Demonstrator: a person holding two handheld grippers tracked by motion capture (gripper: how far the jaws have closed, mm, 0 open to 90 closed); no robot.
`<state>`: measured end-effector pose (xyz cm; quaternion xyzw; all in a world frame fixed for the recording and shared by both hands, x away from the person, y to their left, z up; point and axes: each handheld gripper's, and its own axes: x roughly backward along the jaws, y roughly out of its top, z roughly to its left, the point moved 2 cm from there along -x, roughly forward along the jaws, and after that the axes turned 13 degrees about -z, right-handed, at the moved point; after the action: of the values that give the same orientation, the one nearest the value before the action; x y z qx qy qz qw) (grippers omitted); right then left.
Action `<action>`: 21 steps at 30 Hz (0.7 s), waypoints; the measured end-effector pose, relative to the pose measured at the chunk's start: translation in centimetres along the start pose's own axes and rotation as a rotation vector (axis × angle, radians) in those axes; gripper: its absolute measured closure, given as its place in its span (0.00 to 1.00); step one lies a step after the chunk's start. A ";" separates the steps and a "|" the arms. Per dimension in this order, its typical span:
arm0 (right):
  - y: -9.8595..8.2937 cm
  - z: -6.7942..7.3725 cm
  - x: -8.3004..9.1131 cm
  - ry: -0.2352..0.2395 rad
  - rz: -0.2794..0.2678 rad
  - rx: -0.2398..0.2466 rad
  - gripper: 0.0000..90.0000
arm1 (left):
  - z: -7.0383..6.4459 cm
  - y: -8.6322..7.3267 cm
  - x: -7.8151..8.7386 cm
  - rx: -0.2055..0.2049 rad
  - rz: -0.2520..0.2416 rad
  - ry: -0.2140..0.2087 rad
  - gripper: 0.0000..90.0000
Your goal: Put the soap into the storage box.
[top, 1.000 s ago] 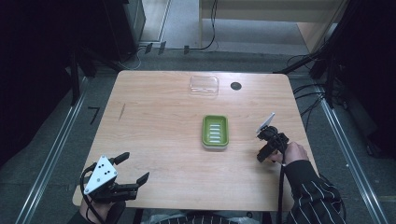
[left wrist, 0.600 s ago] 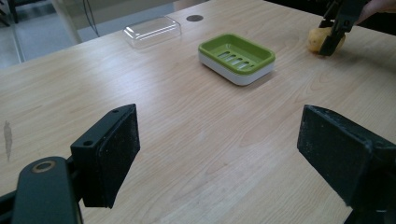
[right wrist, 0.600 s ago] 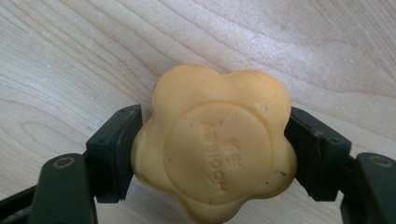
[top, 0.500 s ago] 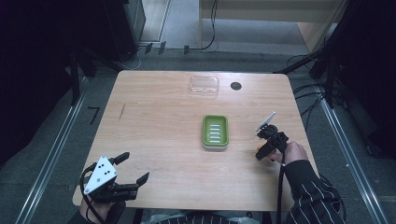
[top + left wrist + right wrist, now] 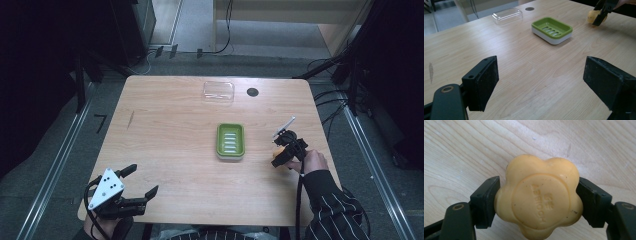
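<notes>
The right gripper (image 5: 537,202) has its jaws clamped on the yellow flower-shaped soap (image 5: 539,197) just above the tabletop (image 5: 170,125), right of the empty green soap dish (image 5: 230,141), while the left gripper (image 5: 140,187) waits with jaws apart, so placing it is not yet done

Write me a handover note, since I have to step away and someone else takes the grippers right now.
Right gripper: shut on the yellow flower-shaped soap, a jaw on each side, low over the table at its right side.
Left gripper: open and holding nothing, at the near left corner.
Green soap dish: mid-table, nothing in it, left of the soap.
Clear lid: lying at the far edge, apart from the dish.
Done: soap gripped.
Left, as it looks: carry the soap to the dish and release it; the lid probably goes on afterwards.
</notes>
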<state>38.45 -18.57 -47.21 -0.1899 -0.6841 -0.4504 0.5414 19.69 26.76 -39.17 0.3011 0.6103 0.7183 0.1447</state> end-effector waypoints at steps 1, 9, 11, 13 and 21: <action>0.2 0.1 0.1 -0.003 -0.012 0.008 0.29 | 0.0 0.0 0.1 0.003 -0.002 0.004 0.15; 1.1 0.6 0.4 -0.008 -0.045 0.032 0.29 | 0.0 -0.2 0.6 0.009 -0.002 0.023 0.15; 1.2 0.7 0.4 -0.008 -0.046 0.034 0.29 | 0.0 -0.2 0.7 0.008 -0.001 0.024 0.15; 1.5 1.0 0.5 -0.009 -0.058 0.050 0.29 | 0.0 -0.2 0.9 0.010 -0.002 0.030 0.15; 2.2 1.5 0.7 -0.010 -0.081 0.064 0.29 | 0.0 -0.3 1.3 0.012 -0.002 0.043 0.15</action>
<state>38.96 -16.34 -45.66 -0.1468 -0.7080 -0.4487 0.5253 18.58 27.60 -39.14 0.2858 0.6178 0.7209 0.1302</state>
